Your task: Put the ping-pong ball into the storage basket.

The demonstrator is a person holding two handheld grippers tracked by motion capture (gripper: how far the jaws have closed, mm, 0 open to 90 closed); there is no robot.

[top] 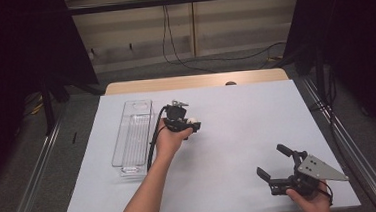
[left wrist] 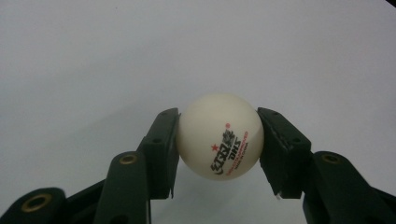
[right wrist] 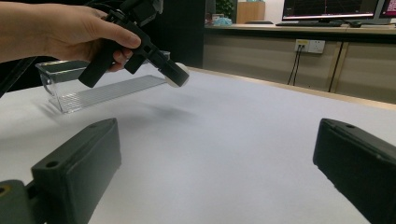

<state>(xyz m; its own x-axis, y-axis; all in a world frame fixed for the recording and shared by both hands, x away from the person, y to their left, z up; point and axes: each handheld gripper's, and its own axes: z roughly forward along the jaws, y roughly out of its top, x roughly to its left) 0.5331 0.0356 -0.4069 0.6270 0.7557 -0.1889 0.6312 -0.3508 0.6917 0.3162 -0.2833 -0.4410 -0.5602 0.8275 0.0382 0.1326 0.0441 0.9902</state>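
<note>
From above, the left tool (top: 190,124) nearly hides the white ball (top: 193,120) at its tip. The left gripper view makes it plain: the ball (left wrist: 220,136), with red and black print, is clamped between both pads, lifted off the desk (left wrist: 93,56). A clear tray (top: 133,135) lies just beside that tool. The right tool (top: 276,163) is released, its jaws wide apart over bare desk, well away from the ball.

A white sheet (top: 238,132) covers the bench (top: 194,81). A clear plastic tray (top: 133,135) lies along its left side. Behind the bench, black cables (top: 171,37) hang down the wall to the floor.
</note>
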